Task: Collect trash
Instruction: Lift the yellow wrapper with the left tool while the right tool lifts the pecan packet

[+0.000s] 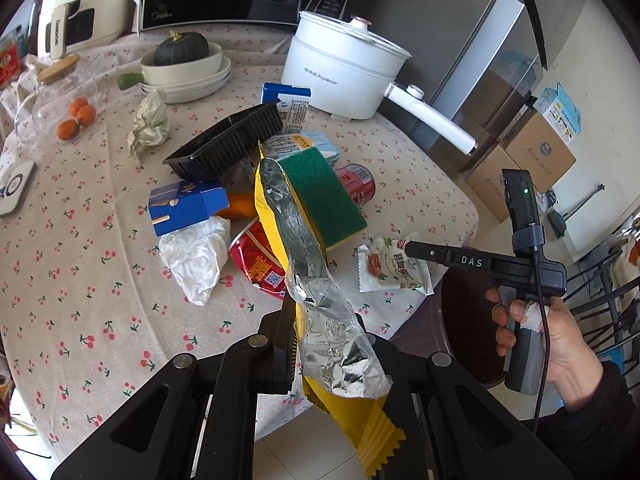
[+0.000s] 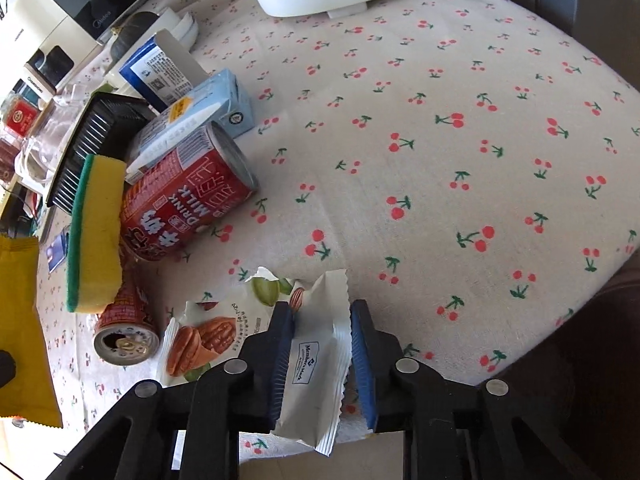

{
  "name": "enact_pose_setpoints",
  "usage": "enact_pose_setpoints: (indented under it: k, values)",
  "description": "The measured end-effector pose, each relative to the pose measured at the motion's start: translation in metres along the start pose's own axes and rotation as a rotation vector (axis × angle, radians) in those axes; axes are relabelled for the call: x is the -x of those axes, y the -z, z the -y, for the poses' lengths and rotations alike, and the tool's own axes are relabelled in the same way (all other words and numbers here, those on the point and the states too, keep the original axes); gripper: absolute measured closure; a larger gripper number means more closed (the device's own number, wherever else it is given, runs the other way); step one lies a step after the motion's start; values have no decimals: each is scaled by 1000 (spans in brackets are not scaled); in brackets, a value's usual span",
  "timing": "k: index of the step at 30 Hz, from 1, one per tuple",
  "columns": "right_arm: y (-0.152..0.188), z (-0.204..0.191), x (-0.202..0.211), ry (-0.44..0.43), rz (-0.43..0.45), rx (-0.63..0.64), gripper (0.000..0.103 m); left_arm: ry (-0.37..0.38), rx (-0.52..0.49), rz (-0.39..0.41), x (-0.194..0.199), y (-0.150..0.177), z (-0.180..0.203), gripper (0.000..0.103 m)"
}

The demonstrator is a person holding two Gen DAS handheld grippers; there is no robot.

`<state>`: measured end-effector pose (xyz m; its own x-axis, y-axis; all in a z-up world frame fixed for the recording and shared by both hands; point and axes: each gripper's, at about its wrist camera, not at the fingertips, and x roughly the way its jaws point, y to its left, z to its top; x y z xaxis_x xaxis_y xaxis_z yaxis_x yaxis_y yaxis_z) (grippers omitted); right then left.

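In the left wrist view my left gripper is shut on a yellow snack bag with a torn foil inside; the bag hangs above the table's near edge. My right gripper, held by a hand, reaches the white nut wrapper at the table's right edge. In the right wrist view the right gripper has its blue pads pressed on both sides of that nut wrapper, which crumples between them. The yellow bag shows at the far left there.
On the cherry-print tablecloth lies a trash pile: a red milk can, a second can on its side, a green-yellow sponge, a blue box, a black tray, crumpled tissue. A white pot stands behind.
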<state>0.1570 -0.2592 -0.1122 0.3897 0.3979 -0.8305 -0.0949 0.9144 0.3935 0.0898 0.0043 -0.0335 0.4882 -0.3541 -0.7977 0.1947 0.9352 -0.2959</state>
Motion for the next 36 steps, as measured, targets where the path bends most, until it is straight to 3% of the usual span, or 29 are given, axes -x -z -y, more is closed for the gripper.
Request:
enact_pose_setpoints:
  k: [2, 5, 12, 15, 16, 17, 19, 23, 28, 32, 36]
  values:
    - [0, -6, 5, 5, 10, 17, 90, 3, -1, -1, 1, 1, 1, 90]
    - [3, -13, 20, 16, 42, 58, 93, 10, -9, 0, 2, 2, 5, 90]
    - [9, -3, 63, 50, 127, 77, 94, 40, -31, -5, -4, 2, 23, 90]
    - [13, -4, 69, 64, 115, 137, 85, 44, -36, 1, -4, -1, 27, 90]
    - [13, -8, 67, 63, 98, 169, 60, 44, -30, 4, -3, -2, 25, 90]
    - [14, -12, 66, 76, 89, 203, 29, 43, -22, 7, -1, -2, 22, 90]
    - [16, -27, 65, 88, 88, 318, 11, 38, -3, 12, 2, -3, 14, 90]
    - [14, -59, 48, 60, -18, 579, 11, 16, 19, 17, 10, -2, -6, 90]
    - [18, -91, 9, 96, -145, 837, 11, -15, 41, -1, 11, -2, -34, 90]
    - [12, -92, -30, 168, -226, 923, 11, -33, 72, -19, 7, 0, -54, 90]
    - [0, -81, -56, 179, -277, 897, 11, -31, 79, -36, 3, 0, -62, 90]
